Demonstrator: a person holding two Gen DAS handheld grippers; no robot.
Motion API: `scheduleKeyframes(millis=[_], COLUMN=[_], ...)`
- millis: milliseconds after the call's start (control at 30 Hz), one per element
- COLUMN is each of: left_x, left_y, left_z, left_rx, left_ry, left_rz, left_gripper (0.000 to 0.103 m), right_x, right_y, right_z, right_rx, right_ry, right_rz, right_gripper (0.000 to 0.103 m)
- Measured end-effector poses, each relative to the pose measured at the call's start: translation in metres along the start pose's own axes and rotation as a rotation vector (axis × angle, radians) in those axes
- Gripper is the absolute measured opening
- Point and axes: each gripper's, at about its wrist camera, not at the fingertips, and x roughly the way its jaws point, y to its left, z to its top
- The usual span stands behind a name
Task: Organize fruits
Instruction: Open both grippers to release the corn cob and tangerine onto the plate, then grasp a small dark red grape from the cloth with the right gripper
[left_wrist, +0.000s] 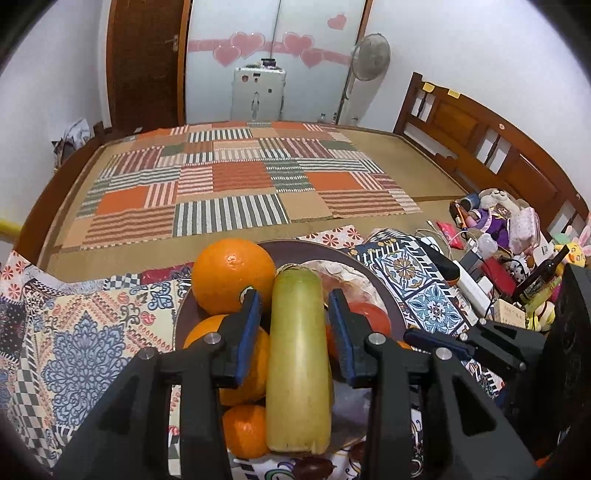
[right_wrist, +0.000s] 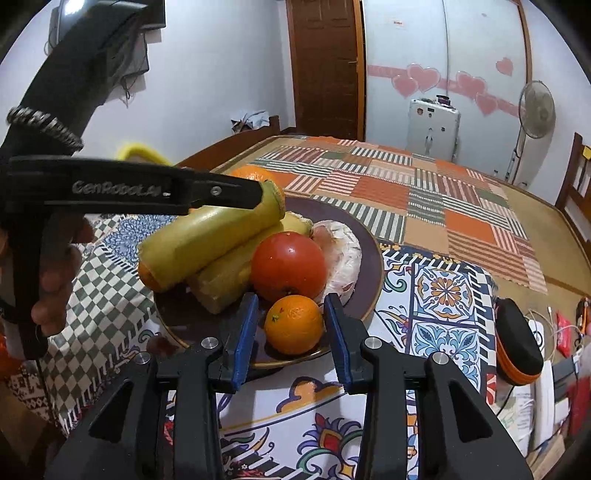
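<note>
A dark brown plate (right_wrist: 371, 258) on a patterned cloth holds several oranges, a red tomato (right_wrist: 288, 266), a bagged pale item (right_wrist: 345, 254) and two pale green-yellow gourds. My left gripper (left_wrist: 295, 299) is open and straddles the upper gourd (left_wrist: 297, 362), which lies between its blue pads with gaps on both sides; it also shows in the right wrist view (right_wrist: 207, 243). Oranges (left_wrist: 232, 273) lie to its left. My right gripper (right_wrist: 291, 304) is open around a small orange (right_wrist: 293, 325) at the plate's near edge, not touching it.
The plate sits on a bed with a patchwork mat (left_wrist: 240, 184). Clutter of toys, bottles and cables (left_wrist: 509, 251) lies to the right by the wooden headboard (left_wrist: 480, 140). A black case (right_wrist: 517, 343) lies right of the plate. A fan (left_wrist: 369, 59) stands behind.
</note>
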Motion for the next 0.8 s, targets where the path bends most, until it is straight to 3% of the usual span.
scheduleKeyframes(millis=[533, 667, 800], left_x=[-0.082, -0.104, -0.116], left_y=[-0.001, -0.005, -0.006], left_z=[-0.028, -0.042, -0.057], left_rx=[0.013, 0.014, 0.018], left_ry=[-0.092, -0.111, -0.117], left_rz=[0.029, 0.028, 0.043], left_gripper=[0.04, 0.05, 0.053], right_x=[-0.046, -0.058, -0.061], right_y=[0.017, 0.026, 0.032], right_z=[0.001, -0.004, -0.011], right_rx=[0.015, 0.01, 0.003], right_ry=[-0.077, -0.091, -0.084], right_rz=[-0.015, -0.026, -0.016], right_gripper=[0.038, 0.04, 0.045])
